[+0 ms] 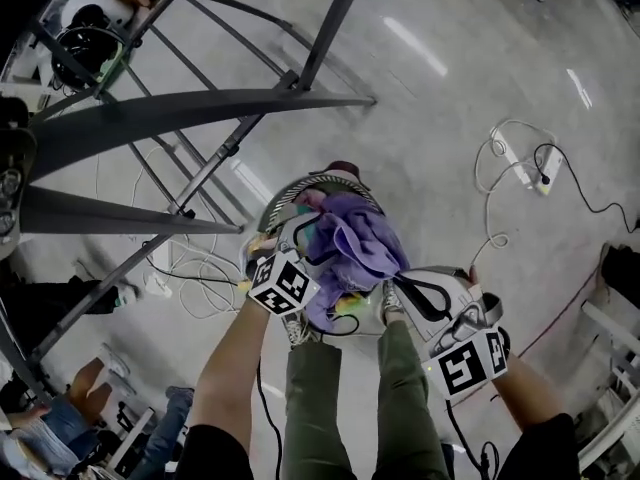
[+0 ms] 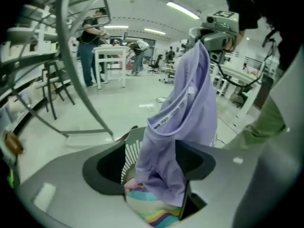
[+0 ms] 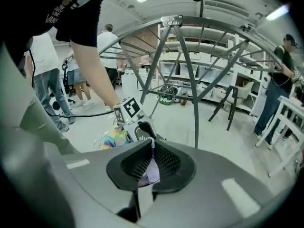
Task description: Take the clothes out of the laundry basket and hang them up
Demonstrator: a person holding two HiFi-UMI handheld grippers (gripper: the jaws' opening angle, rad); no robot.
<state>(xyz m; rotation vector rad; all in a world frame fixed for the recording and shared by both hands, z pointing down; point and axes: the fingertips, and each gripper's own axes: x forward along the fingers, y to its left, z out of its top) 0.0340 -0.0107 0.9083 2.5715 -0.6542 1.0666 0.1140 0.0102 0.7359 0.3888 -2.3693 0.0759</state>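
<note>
Writing on garment: a white tape (image 2: pixel 173 112) runs along one edge of the purple garment (image 2: pixel 190 103); it carries dark print, too small to read.
Writing on sleeve: white letters on the person's black sleeve (image 3: pixel 57 13) begin "VAN"; the rest cannot be read.
Right gripper: the right gripper (image 3: pixel 151 158) has its jaws together, pinching a fold of the purple fabric, which shows between the mesh pads.
Left gripper: the left gripper (image 2: pixel 149 163) has its jaws apart. The garment hangs down between them and lies against the right-hand jaw, not pinched.
Garment's place: it hangs over the laundry basket (image 2: pixel 128 156), its top in the right gripper and its lower end down in the basket, on a rainbow-striped cloth (image 2: pixel 149 215).
Garment's long axis: close to upright, leaning a little. The top sits upper right in the left gripper view and the bottom lower centre.
Basket: it stands on the floor by the person's feet, beside the dark metal drying rack (image 1: pixel 190 118).
</note>
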